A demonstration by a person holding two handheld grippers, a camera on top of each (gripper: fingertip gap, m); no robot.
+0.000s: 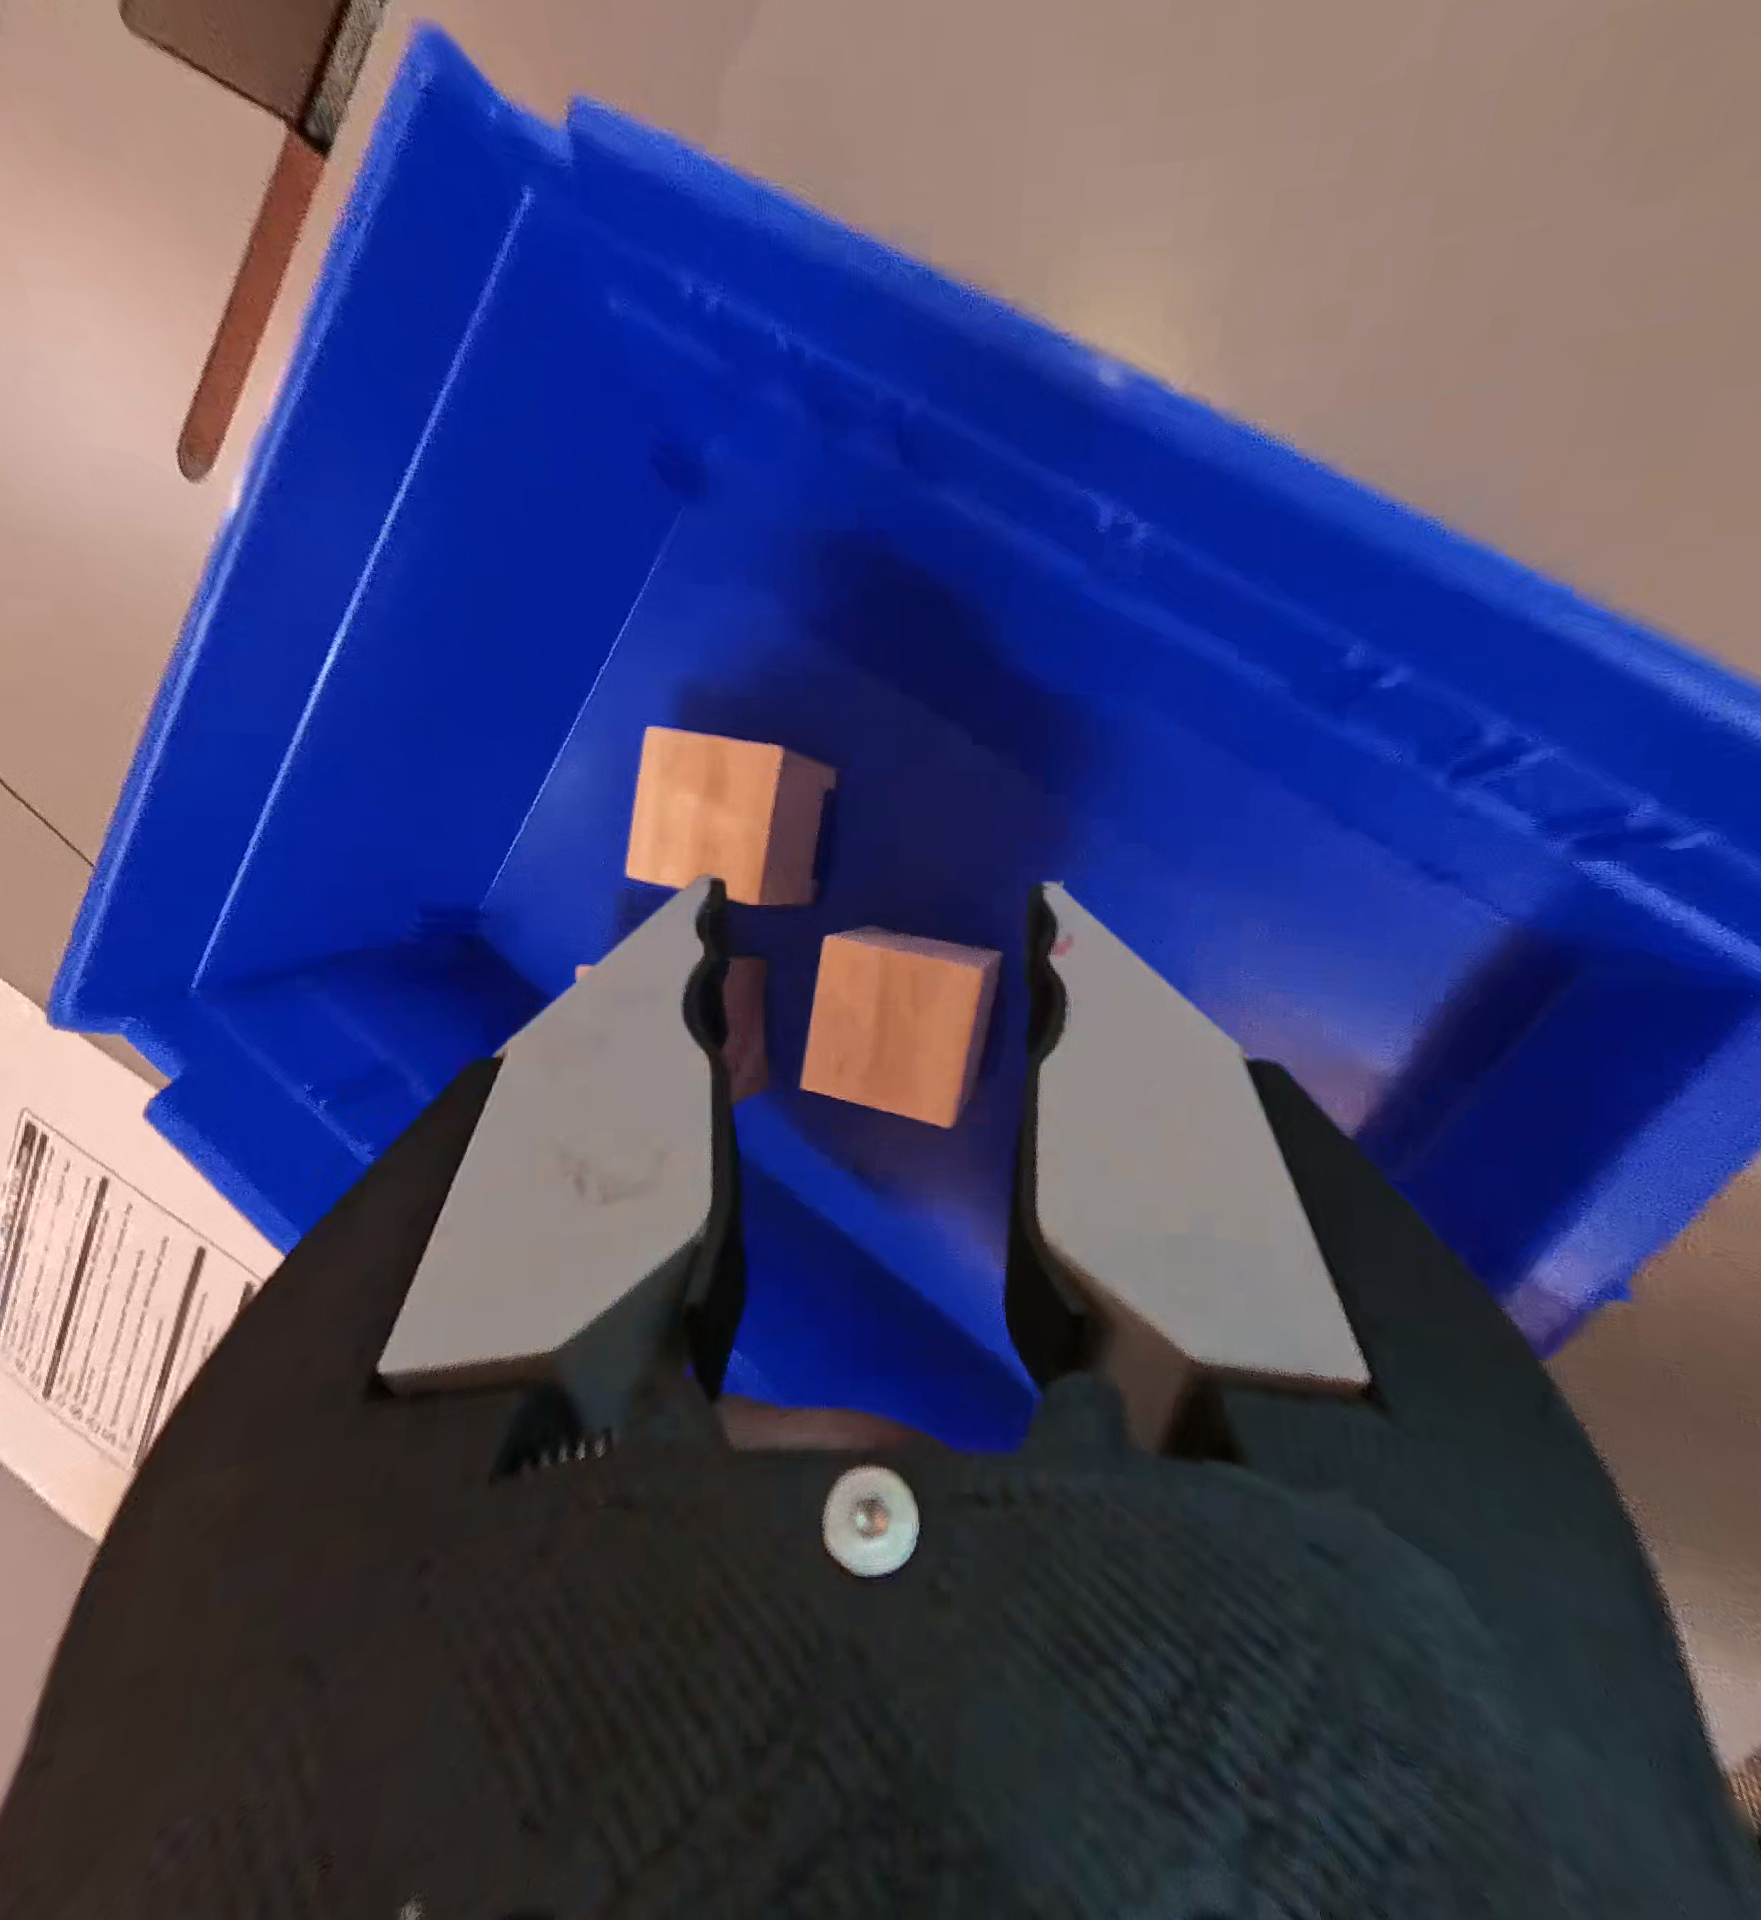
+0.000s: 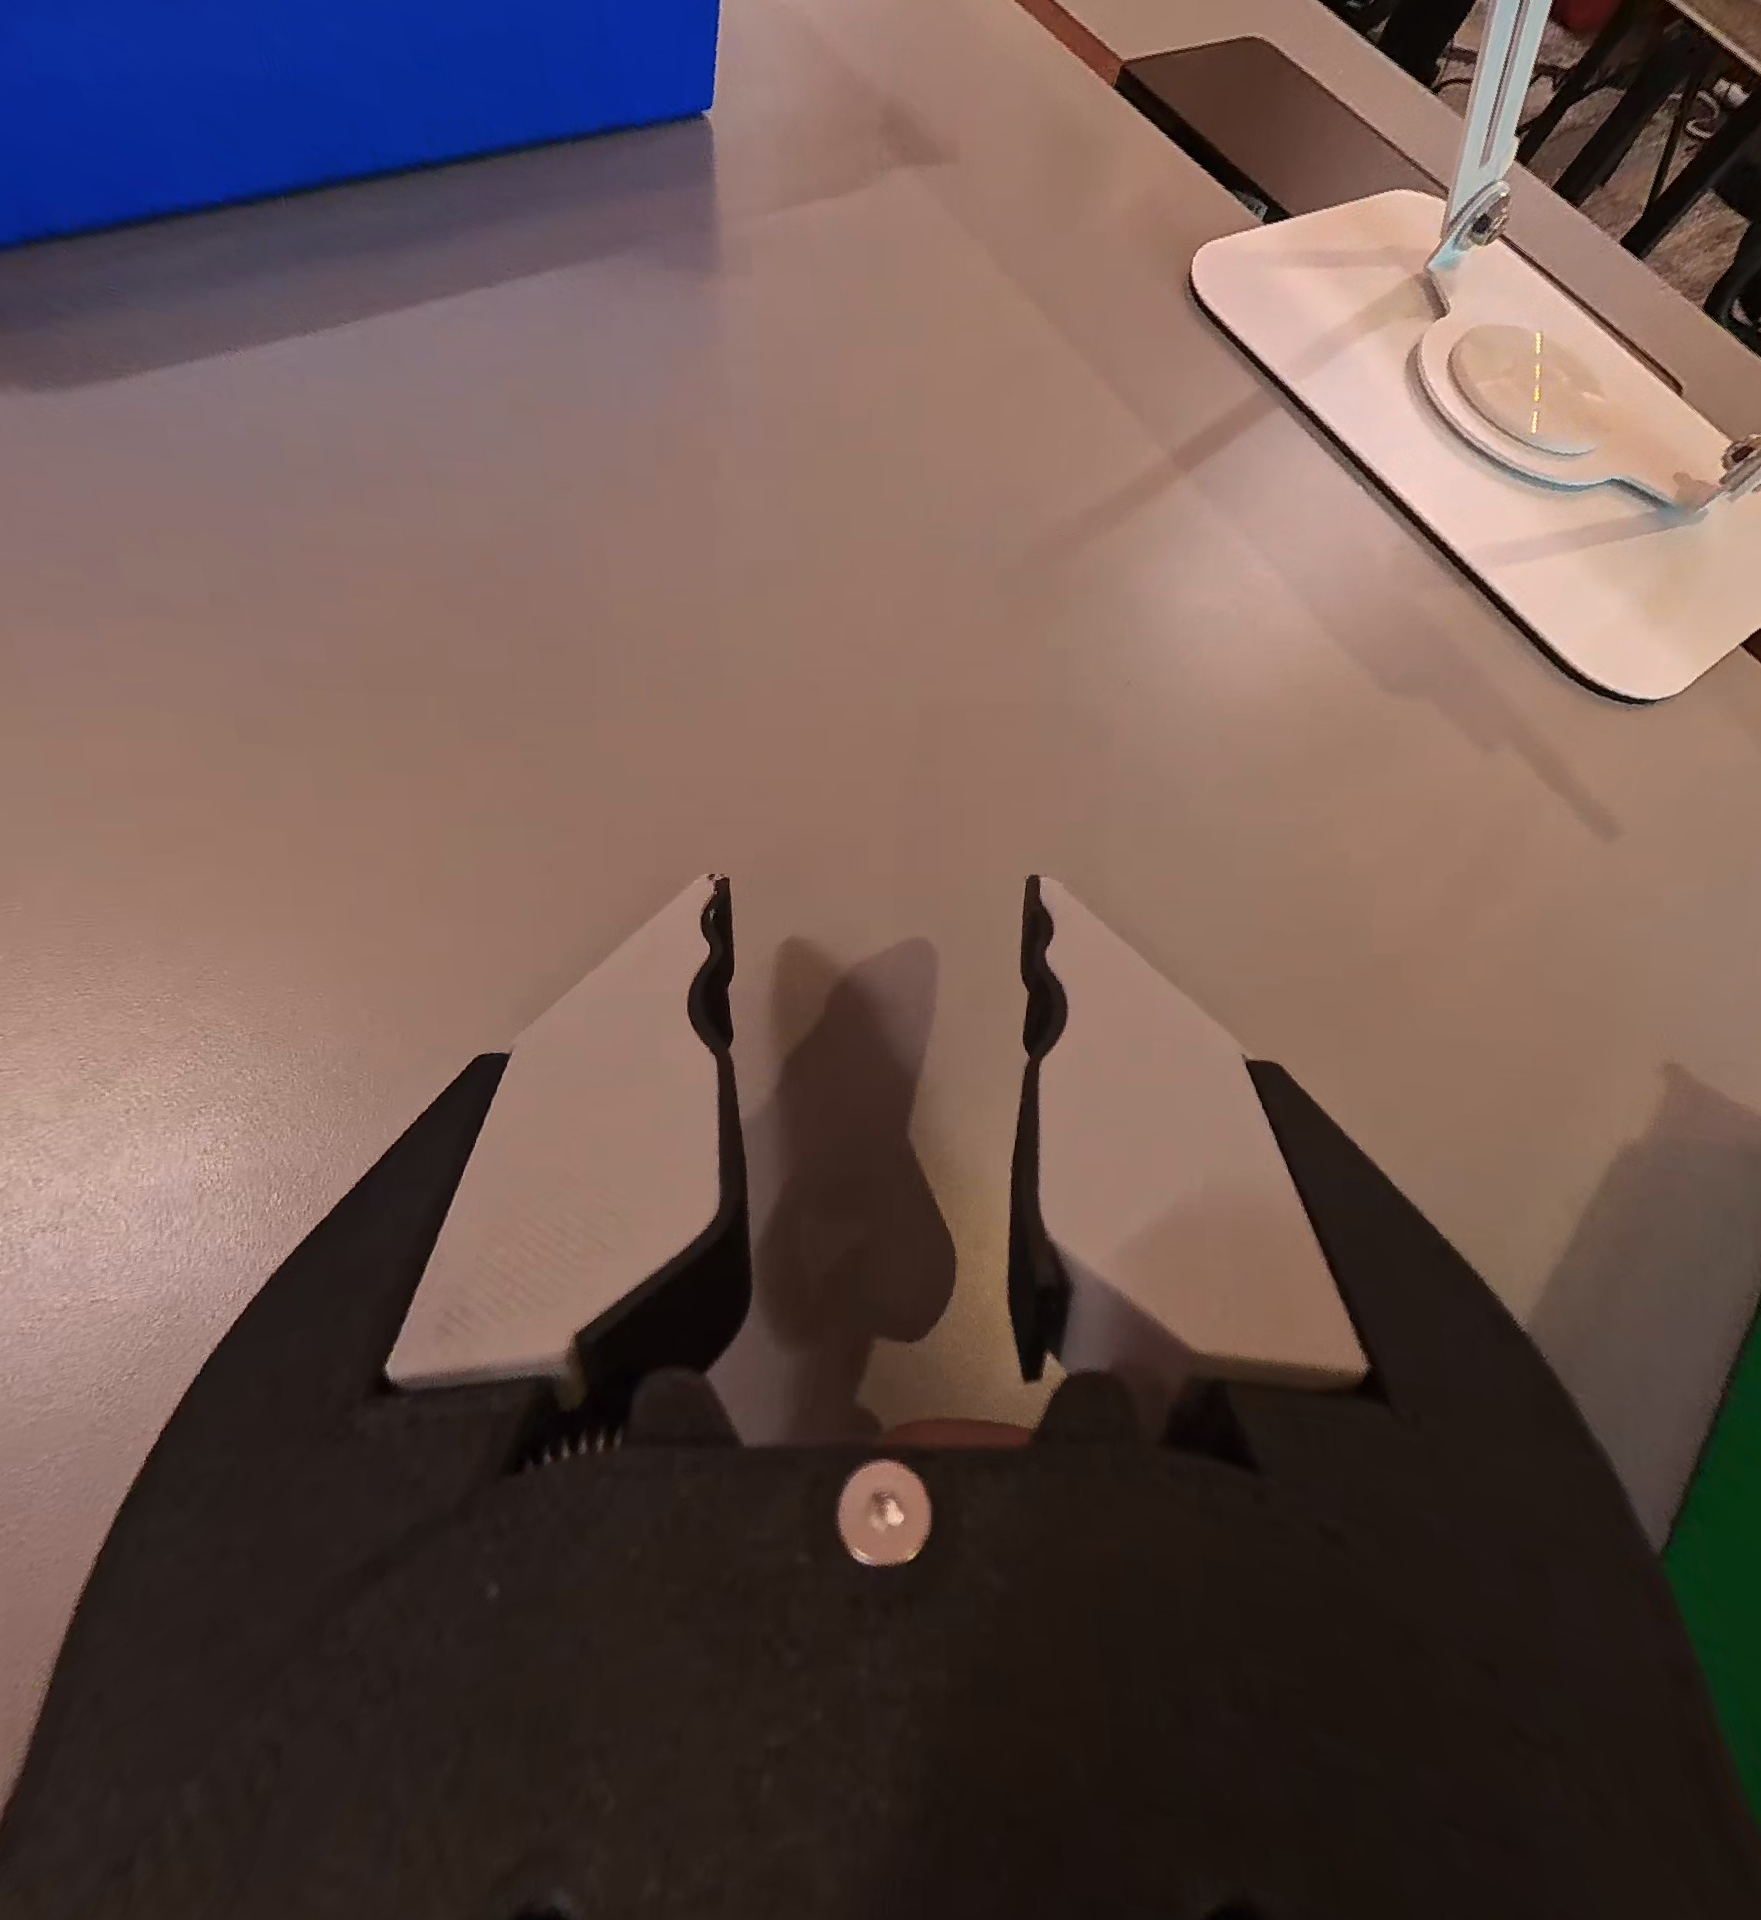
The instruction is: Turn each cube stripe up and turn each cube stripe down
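My left tool [image 1: 876, 894] hangs wide open above the blue bin [image 1: 1271, 623], where two wooden cubes [image 1: 897, 1023] [image 1: 715, 810] lie. My right tool [image 2: 876, 894], also wide, holds nothing over the tabletop [image 2: 647, 623].

Tabletop [image 2: 647, 623]: smooth grey-beige surface with a soft sheen, dark brown edge strip along the far right side. A white flat stand base [image 2: 1541, 468] with a round disc and thin metal arms sits at the right edge. Beyond it, dark chair legs [image 2: 1686, 125] and floor, dimly lit. A printed white paper sheet [image 1: 55, 1226] lies at the left.
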